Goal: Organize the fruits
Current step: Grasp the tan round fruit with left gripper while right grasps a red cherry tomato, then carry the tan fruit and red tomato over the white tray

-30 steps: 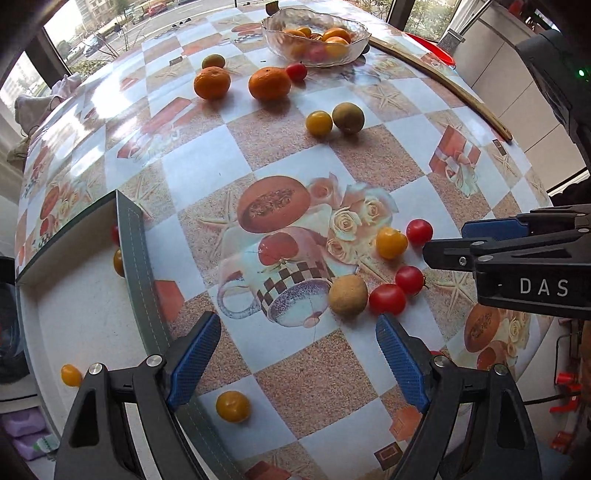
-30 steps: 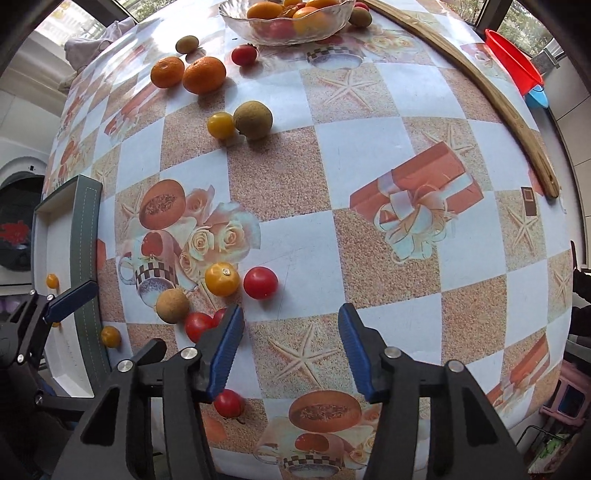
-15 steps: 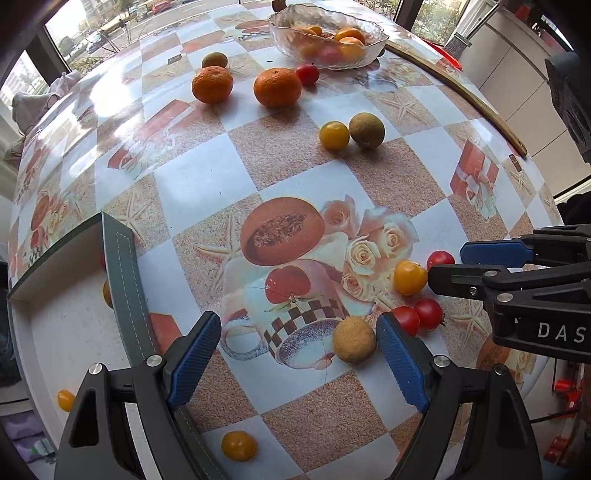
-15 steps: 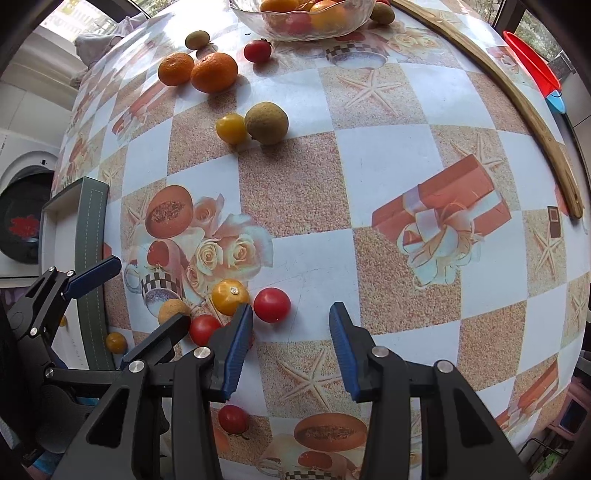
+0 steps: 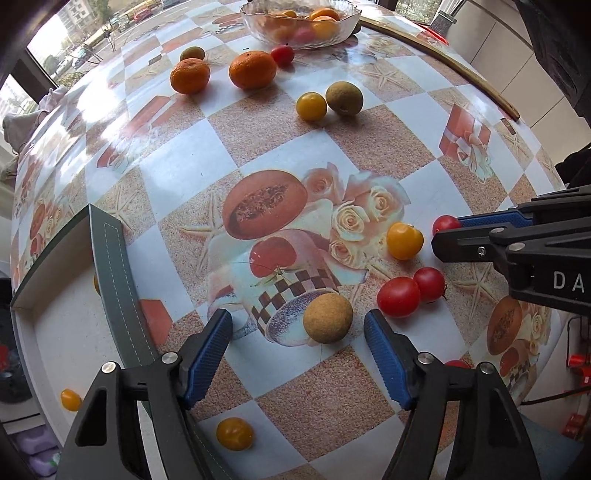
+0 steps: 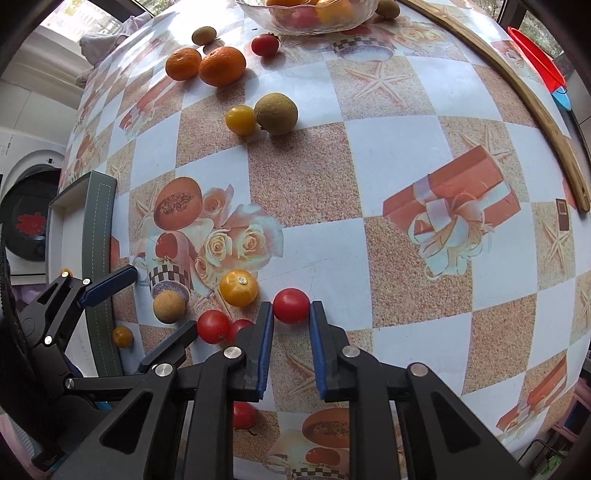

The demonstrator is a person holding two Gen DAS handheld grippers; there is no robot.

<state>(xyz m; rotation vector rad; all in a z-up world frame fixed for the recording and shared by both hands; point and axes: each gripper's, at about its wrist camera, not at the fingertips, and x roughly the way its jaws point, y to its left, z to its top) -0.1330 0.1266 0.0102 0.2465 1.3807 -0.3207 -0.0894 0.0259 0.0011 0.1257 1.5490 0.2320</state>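
My right gripper (image 6: 291,314) has closed around a red tomato (image 6: 291,305) on the table, its pads touching both sides; it also shows in the left wrist view (image 5: 446,223). My left gripper (image 5: 297,325) is open, its fingers either side of a tan round fruit (image 5: 327,322). A yellow tomato (image 5: 404,240) and two red tomatoes (image 5: 399,296) lie close by. A glass bowl (image 5: 255,16) with fruit stands at the far edge. Two oranges (image 5: 252,69), a yellow tomato (image 5: 311,106) and a brown fruit (image 5: 344,97) lie mid-table.
A white tray with a dark green rim (image 5: 110,258) hangs at the table's left edge, with small yellow tomatoes (image 5: 70,399) in it. Another yellow tomato (image 5: 234,433) lies near the front edge. A wooden strip (image 6: 546,122) runs along the right. A washing machine (image 6: 22,221) stands left.
My right gripper moved forward and narrowed from wide open onto the red tomato. My left gripper moved forward until the tan fruit sits between its fingers.
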